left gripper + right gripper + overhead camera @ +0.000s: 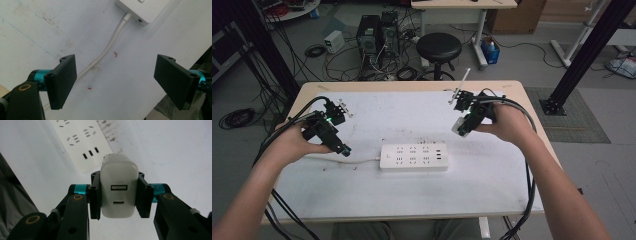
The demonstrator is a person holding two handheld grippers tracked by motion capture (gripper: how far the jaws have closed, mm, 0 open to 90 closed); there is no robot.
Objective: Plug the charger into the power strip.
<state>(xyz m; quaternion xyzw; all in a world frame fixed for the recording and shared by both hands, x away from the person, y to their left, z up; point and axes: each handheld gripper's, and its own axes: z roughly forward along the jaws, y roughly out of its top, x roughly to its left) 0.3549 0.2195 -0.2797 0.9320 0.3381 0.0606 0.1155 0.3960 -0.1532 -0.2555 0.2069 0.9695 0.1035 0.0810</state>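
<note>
A white power strip [414,156] lies flat in the middle of the white table [492,185], its cord [110,47] running left. My right gripper [119,196] is shut on a white charger block [119,185] with two ports facing the camera. It holds the charger [460,126] above the table, up and right of the strip [82,142]. My left gripper [116,81] is open, jaws wide apart, nothing between them. It hovers over the cord just left of the strip's end [143,10], seen at the table's left [343,148].
A black round stool [438,48] stands beyond the far edge, with computer towers [378,35] and loose cables on the floor behind. Black frame posts [584,55] rise at the right. Gripper cables hang off the table's near corners.
</note>
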